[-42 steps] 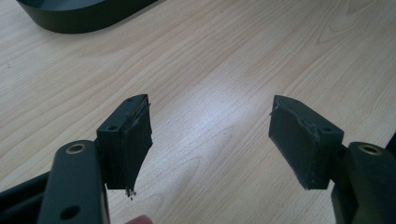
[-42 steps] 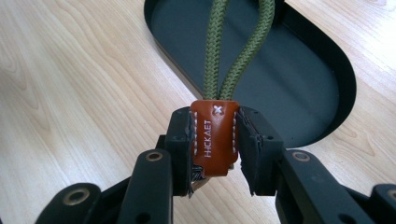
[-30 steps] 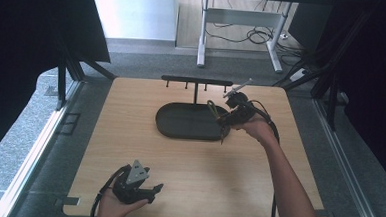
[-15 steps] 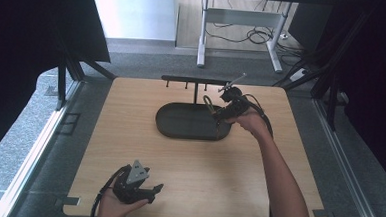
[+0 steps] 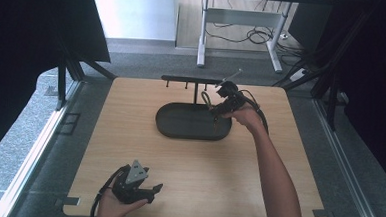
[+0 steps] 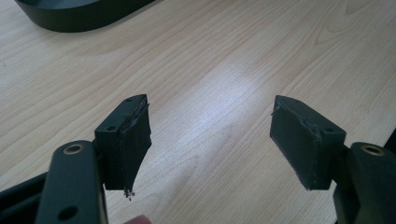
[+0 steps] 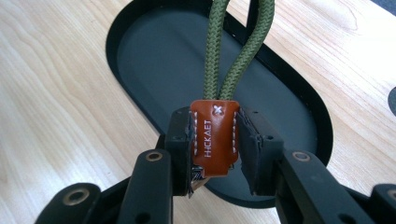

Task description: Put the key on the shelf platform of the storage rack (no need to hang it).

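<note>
My right gripper (image 7: pixel 215 135) is shut on the brown leather tab (image 7: pixel 214 156) of an olive green cord loop (image 7: pixel 212 56). The loop reaches forward from the jaws above the black oval tray (image 7: pixel 154 60). In the high view the right gripper (image 5: pixel 215 108) hangs over the tray's (image 5: pixel 179 133) far right end, just in front of a black peg rack (image 5: pixel 190 80). My left gripper (image 6: pixel 210 135) is open with nothing between its pads, low over bare wood. In the high view the left gripper (image 5: pixel 151 191) sits at the table's near edge, left of centre.
The light wooden table (image 5: pixel 129 135) carries the tray and the rack at its far middle. Dark curtains hang at both sides. A desk frame and cables stand on the floor beyond the table's far edge. The tray's rim (image 6: pixel 79 14) shows in the left gripper view's top left corner.
My right hand has carried the strap a little farther from me, toward the peg rack. The left hand has stayed where it was.
</note>
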